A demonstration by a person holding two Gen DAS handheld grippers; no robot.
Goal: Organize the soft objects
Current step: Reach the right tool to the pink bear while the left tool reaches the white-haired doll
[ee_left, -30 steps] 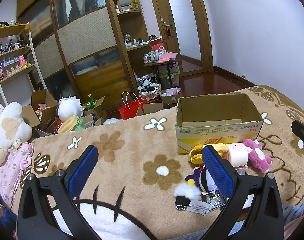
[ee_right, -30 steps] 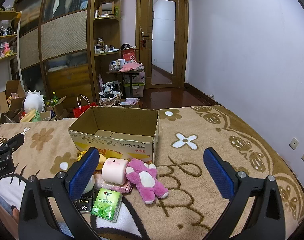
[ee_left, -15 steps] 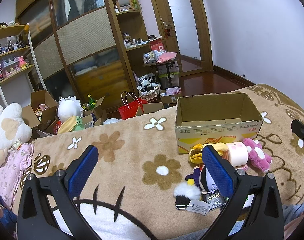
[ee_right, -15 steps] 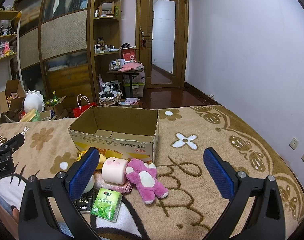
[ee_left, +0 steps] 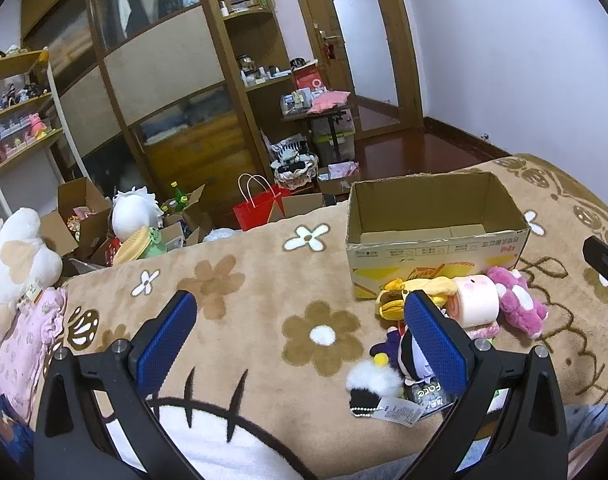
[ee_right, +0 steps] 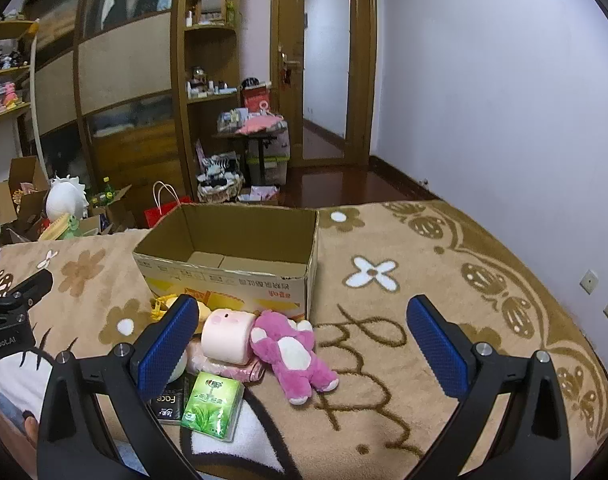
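Right wrist: pink plush bear (ee_right: pixel 294 354) lies between the wide-open right tool (ee_right: pixel 304 344) fingers.

Legible text, four items. One: black packet (ee_right: pixel 169 402) lying just inside the right gripper's left fingertip, white lettering "Face", with smaller characters beneath too small to read; the same packet (ee_left: pixel 428 394) shows below the left gripper's right finger, the word turned sideways. Two: black body of the left gripper (ee_right: pixel 8 330), at the left edge of the right wrist view, white print ending "nRobot.AI", its start cut off. Three: cardboard box (ee_right: pixel 232 276) beyond the fingers, a row of printed characters along its front wall, upside down and unreadable. Four: green tissue pack (ee_right: pixel 212 402) beside the black packet, small logo, not readable.
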